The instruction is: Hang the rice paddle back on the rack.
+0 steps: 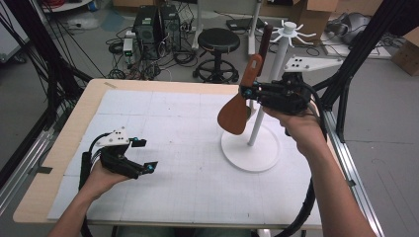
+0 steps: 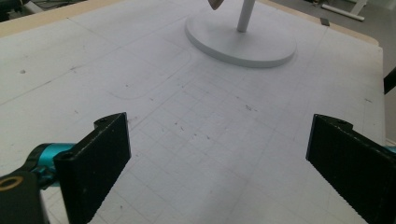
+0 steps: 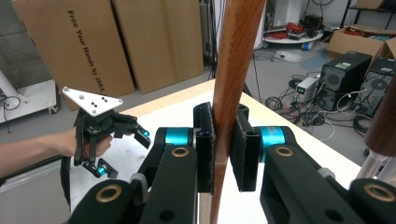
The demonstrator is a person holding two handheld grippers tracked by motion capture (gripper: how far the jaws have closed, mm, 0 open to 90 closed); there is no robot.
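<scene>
While my left gripper (image 1: 144,155) rests open at seven o'clock on the table (image 1: 163,123), my right gripper (image 1: 245,92) clamps the wooden spatula (image 1: 236,111) mid-handle near the stand (image 1: 250,148) at two o'clock; it looks stiff, light, smooth.

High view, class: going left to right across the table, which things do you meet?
Left gripper → wooden spatula → white stand → right gripper body and hand.
</scene>
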